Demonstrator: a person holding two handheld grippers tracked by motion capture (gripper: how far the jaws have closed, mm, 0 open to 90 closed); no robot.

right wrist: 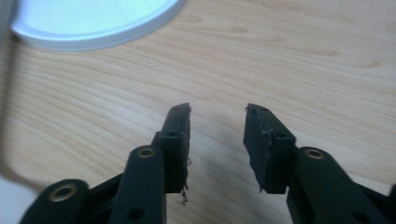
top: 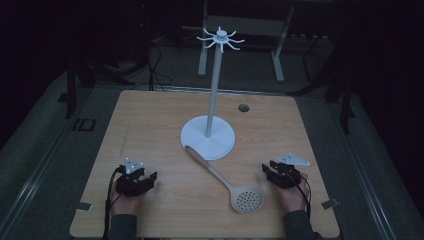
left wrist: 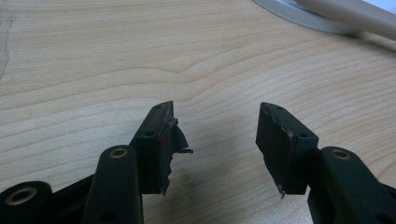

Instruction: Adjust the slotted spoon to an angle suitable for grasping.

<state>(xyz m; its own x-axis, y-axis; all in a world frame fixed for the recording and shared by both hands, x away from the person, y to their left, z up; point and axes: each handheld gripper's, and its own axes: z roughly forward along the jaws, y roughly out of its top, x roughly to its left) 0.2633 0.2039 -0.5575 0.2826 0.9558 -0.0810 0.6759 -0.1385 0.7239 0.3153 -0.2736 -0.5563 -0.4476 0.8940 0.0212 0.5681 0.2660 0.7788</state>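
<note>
- Wooden table [top: 150, 125], light wood grain, rounded corners, small dark round hole [top: 243, 107] near the far edge at about 1 o'clock from centre.
- White stand [top: 208, 136]: round base sits flat just past table centre, thin pole upright, hook arms on top.
- Slotted spoon [top: 235, 187] lies flat at 5 o'clock from the base; handle tip touches the base rim, perforated bowl toward the near edge.
- Grey tape tabs [top: 83, 206] at near-left and near-right edges.
</note>
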